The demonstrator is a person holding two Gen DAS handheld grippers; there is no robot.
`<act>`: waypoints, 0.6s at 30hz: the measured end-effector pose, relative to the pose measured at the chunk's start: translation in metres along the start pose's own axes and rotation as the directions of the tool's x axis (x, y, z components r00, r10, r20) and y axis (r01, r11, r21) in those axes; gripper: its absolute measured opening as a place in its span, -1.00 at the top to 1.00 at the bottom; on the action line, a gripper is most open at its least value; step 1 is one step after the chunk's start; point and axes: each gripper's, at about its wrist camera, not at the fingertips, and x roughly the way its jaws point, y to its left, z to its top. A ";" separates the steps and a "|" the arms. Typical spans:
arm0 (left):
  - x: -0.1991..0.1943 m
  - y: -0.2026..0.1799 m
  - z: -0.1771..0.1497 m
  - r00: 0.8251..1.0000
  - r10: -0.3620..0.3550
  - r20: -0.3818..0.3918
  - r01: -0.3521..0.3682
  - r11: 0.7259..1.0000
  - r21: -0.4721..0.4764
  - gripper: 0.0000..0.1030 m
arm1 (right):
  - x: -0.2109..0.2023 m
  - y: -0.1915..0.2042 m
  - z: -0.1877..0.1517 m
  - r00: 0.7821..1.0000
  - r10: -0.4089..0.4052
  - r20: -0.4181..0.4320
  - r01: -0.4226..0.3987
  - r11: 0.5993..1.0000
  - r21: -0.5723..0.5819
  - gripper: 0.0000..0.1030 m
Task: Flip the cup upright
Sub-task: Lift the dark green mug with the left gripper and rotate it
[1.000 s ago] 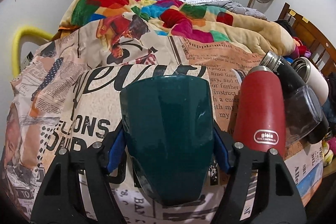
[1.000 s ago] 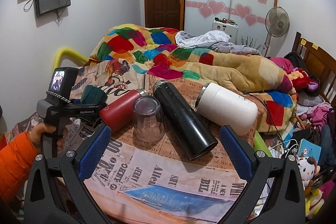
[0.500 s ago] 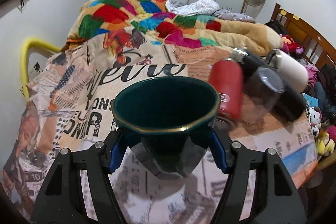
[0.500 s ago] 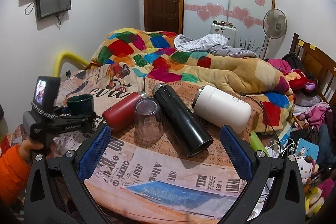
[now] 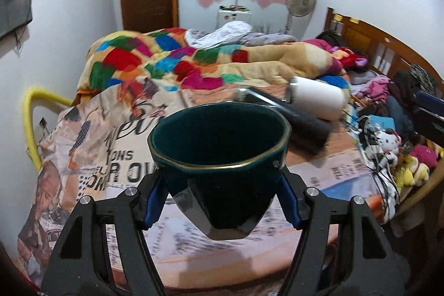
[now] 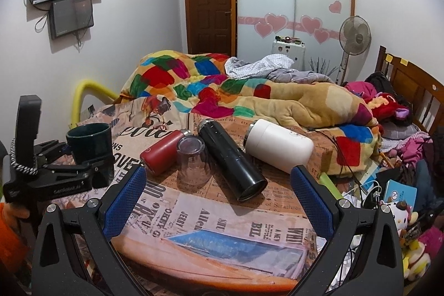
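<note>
- Left gripper (image 5: 222, 201): it is found clamped on the dark green cup (image 5: 219, 165), the blue pads (image 5: 154, 201) pressed against the lower body on both sides. In the right wrist view the same gripper (image 6: 69, 154) is seen at the far left of the table.
- Cup: a second ago it was held mouth down, its base towards the camera; half a second ago the gold rim had come level; now the mouth is seen facing up, with only a slight lean. The turn is judged essentially done.
- Cup position: it is held off the newspaper-print cloth (image 6: 211, 215), near the left edge of the table, well apart from the other vessels. It has not yet been set down; lowering and release are judged to remain.
- Red flask (image 6: 163, 151), upturned clear glass (image 6: 193, 160), black flask (image 6: 233, 160) and white flask (image 6: 277, 146): these are lying or standing mid-table as in the earlier frames, none disturbed.
- Left view: the background is noted as blurred, consistent with the gripper swinging rightwards.
- Right gripper (image 6: 219, 201): its jaws are spread wide, nothing between them; it hangs over the near table edge, unchanged over the last second.
- Risk noted: the grip sits low on a tapered body, so slippage on release is possible.
</note>
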 end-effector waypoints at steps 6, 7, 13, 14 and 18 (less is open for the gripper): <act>0.001 -0.047 -0.006 0.996 -0.086 -0.037 0.088 0.995 0.040 -0.33 | -0.011 -0.017 -0.006 1.000 -0.015 0.008 0.015 1.000 0.026 -1.00; 0.003 -0.053 -0.007 0.994 -0.099 -0.047 0.101 0.994 0.042 -0.33 | -0.013 -0.020 -0.008 1.000 -0.018 0.008 0.018 0.999 0.030 -1.00; 0.038 -0.098 -0.026 0.973 -0.168 -0.159 0.179 0.982 0.053 -0.32 | -0.014 -0.037 -0.018 0.999 -0.041 -0.009 0.041 0.998 0.049 -1.00; 0.044 -0.103 -0.030 0.969 -0.175 -0.176 0.187 0.981 0.051 -0.33 | -0.013 -0.040 -0.020 0.999 -0.044 -0.014 0.044 0.998 0.053 -1.00; 0.068 -0.113 -0.043 0.950 -0.194 -0.243 0.206 0.978 0.024 -0.32 | -0.009 -0.048 -0.027 0.998 -0.053 -0.038 0.055 0.996 0.066 -1.00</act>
